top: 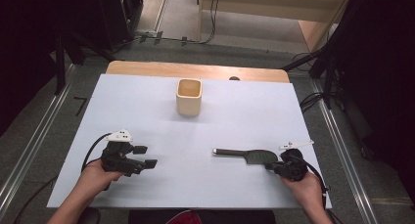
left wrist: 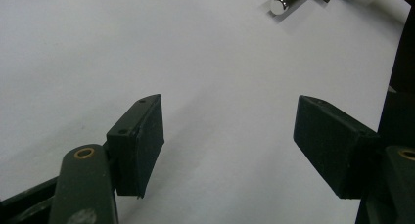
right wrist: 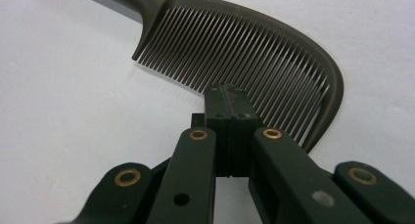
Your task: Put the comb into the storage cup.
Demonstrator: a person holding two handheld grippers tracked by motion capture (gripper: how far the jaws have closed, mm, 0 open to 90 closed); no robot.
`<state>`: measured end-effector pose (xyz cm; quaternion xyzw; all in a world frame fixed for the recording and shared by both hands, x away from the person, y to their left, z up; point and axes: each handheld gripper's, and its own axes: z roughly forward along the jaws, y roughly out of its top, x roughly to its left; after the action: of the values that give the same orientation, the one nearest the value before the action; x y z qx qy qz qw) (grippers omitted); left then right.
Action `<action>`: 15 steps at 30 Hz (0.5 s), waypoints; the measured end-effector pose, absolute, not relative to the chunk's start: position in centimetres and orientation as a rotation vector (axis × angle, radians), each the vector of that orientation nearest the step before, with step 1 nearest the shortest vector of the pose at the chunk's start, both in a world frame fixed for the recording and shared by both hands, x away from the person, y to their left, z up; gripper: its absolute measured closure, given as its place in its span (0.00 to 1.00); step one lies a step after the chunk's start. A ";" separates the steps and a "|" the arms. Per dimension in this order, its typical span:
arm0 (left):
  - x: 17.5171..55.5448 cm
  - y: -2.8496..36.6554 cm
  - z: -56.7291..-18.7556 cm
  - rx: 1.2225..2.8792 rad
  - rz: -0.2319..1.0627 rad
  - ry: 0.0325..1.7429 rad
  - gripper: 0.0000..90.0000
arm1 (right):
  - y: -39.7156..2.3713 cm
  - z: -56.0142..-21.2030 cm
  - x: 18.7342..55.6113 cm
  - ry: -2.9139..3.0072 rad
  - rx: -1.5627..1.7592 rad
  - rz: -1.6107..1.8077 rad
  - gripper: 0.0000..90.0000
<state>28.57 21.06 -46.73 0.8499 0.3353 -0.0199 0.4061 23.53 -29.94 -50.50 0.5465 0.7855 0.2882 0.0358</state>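
Right gripper (right wrist: pixel 227 94): your 2 jaws pressed together at the dark plastic comb's (right wrist: pixel 235 43) teeth (grip uncertain).
Left gripper (left wrist: pixel 227 145): spread, empty, waiting.

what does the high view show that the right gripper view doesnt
High view alone: the wooden cup standing upright at the far middle of the table, the left gripper with its jaws apart, both hands, and the comb's metal-tipped handle end. Right gripper view alone: the comb's fine teeth up close, and the right gripper with its jaws pressed together at them. Both share the dark comb lying on the white tabletop.
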 end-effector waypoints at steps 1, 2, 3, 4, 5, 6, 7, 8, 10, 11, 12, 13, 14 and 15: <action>28.6 21.1 -46.7 2.145 -0.050 0.847 0.32 | -29.9 -50.5 23.5 2.413 1.679 0.885 0.97; 28.6 21.1 -46.7 2.145 -0.051 0.846 0.32 | -30.0 -50.5 23.6 2.413 1.675 0.886 0.97; 28.6 21.1 -46.7 2.145 -0.050 0.847 0.32 | -29.9 -50.5 23.7 2.407 1.681 0.882 0.97; 28.6 21.1 -46.7 2.145 -0.050 0.847 0.32 | -29.9 -50.5 23.7 2.407 1.681 0.882 0.97; 28.6 21.0 -46.7 2.146 -0.050 0.847 0.32 | -29.9 -50.5 23.8 2.406 1.673 0.879 0.97; 28.6 21.0 -46.7 2.146 -0.050 0.847 0.32 | -29.9 -50.5 23.8 2.406 1.673 0.879 0.97; 28.6 21.1 -46.7 2.146 -0.048 0.848 0.32 | -29.9 -50.6 23.9 2.405 1.673 0.885 0.97; 28.6 21.1 -46.7 2.146 -0.048 0.848 0.32 | -29.9 -50.5 24.0 2.401 1.682 0.887 0.97; 28.6 21.1 -46.7 2.143 -0.049 0.848 0.32 | -29.9 -50.5 24.1 2.394 1.680 0.885 0.97; 28.6 21.1 -46.7 2.145 -0.049 0.848 0.32 | -29.9 -50.5 24.2 2.393 1.687 0.883 0.97; 28.6 21.1 -46.7 2.145 -0.049 0.848 0.32 | -29.9 -50.5 24.2 2.393 1.687 0.883 0.97; 28.5 21.1 -46.7 2.145 -0.049 0.848 0.32 | -29.9 -50.6 24.3 2.390 1.682 0.886 0.97; 28.5 21.1 -46.7 2.145 -0.048 0.847 0.32 | -29.9 -50.5 24.4 2.389 1.687 0.886 0.97; 28.5 21.1 -46.7 2.145 -0.049 0.847 0.32 | -29.9 -50.6 24.6 2.384 1.682 0.883 0.97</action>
<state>28.54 21.10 -46.71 0.8501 0.3356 -0.0194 0.4054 24.62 -29.87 -50.56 0.5513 0.7812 0.2893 0.0465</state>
